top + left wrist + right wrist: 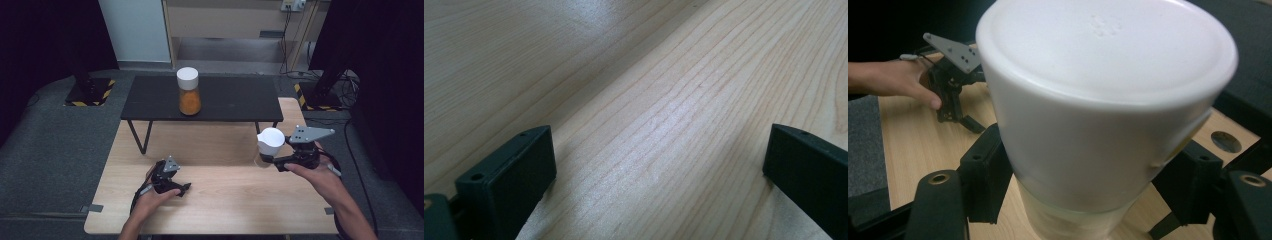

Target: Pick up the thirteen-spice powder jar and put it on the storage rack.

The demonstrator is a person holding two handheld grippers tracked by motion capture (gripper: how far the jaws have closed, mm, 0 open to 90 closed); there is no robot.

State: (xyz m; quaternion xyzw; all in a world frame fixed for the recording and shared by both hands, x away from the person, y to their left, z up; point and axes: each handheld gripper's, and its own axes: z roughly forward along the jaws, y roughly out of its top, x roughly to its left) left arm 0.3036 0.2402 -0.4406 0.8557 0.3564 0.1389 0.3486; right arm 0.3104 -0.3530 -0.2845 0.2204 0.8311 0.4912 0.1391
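Observation:
A jar with a big white lid point(270, 140) hangs just above the right part of the wooden table point(220, 205), with my right gripper point(267, 158) shut on it below the lid. In the right gripper view the white lid point(1108, 90) looms close, a clear jar body point(1073, 220) under it, and both black jaws press on its sides around my right gripper point(1088, 200). My left gripper point(185, 189) rests on the table at the front left, held by a hand. Its jaws stand open over bare wood point(664, 165). A second white-lidded jar with orange contents point(189, 92) stands on the black bench.
A low black bench point(235, 102) spans the far side of the table. The left gripper point(950, 90) and its hand show beyond the jar in the right gripper view. A round hole point(1226, 141) sits in the tabletop near the right jaw. Grey floor surrounds the table.

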